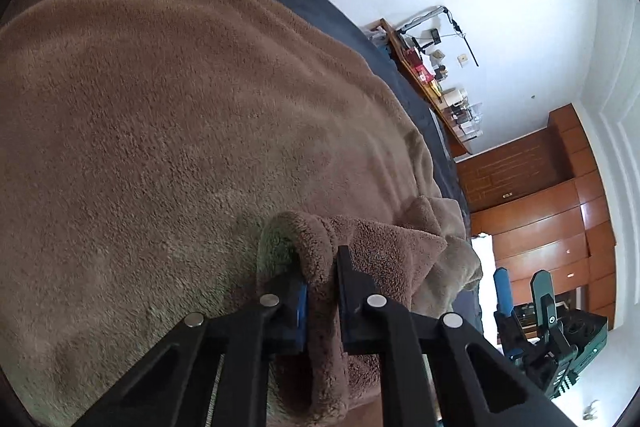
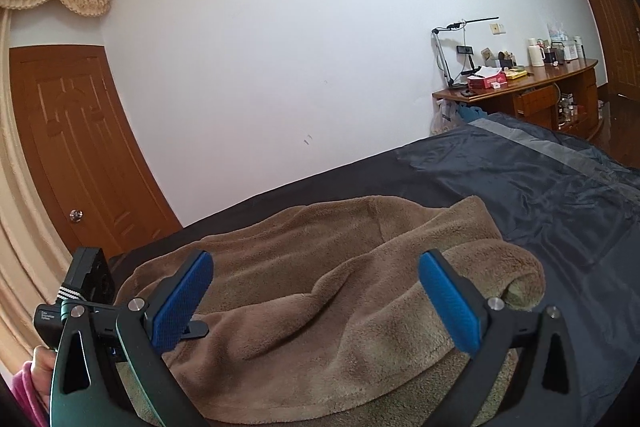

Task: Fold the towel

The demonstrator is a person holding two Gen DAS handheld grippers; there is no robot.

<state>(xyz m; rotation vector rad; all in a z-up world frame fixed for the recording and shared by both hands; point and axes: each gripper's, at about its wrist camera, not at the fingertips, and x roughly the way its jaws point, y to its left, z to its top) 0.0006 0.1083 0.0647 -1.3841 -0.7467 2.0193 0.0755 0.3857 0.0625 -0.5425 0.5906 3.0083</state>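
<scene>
A large brown fleece towel (image 1: 168, 115) lies spread over a dark bed cover (image 1: 316, 7). My left gripper (image 1: 322, 267) is shut on a bunched fold of the towel near its edge, the cloth pinched between the blue pads. In the right wrist view the same towel (image 2: 320, 291) lies rumpled on the bed, with a rolled edge at the right. My right gripper (image 2: 316, 267) stands open above it, its blue pads (image 2: 184, 303) wide apart and nothing between them. The right gripper (image 1: 524, 287) also shows at the lower right of the left wrist view.
The dark bed cover (image 2: 520, 187) stretches bare to the right of the towel. A wooden desk (image 2: 520, 87) with a lamp and small items stands against the white wall. A wooden door (image 2: 76, 147) is at the left. A hand (image 2: 40, 363) holds the left gripper.
</scene>
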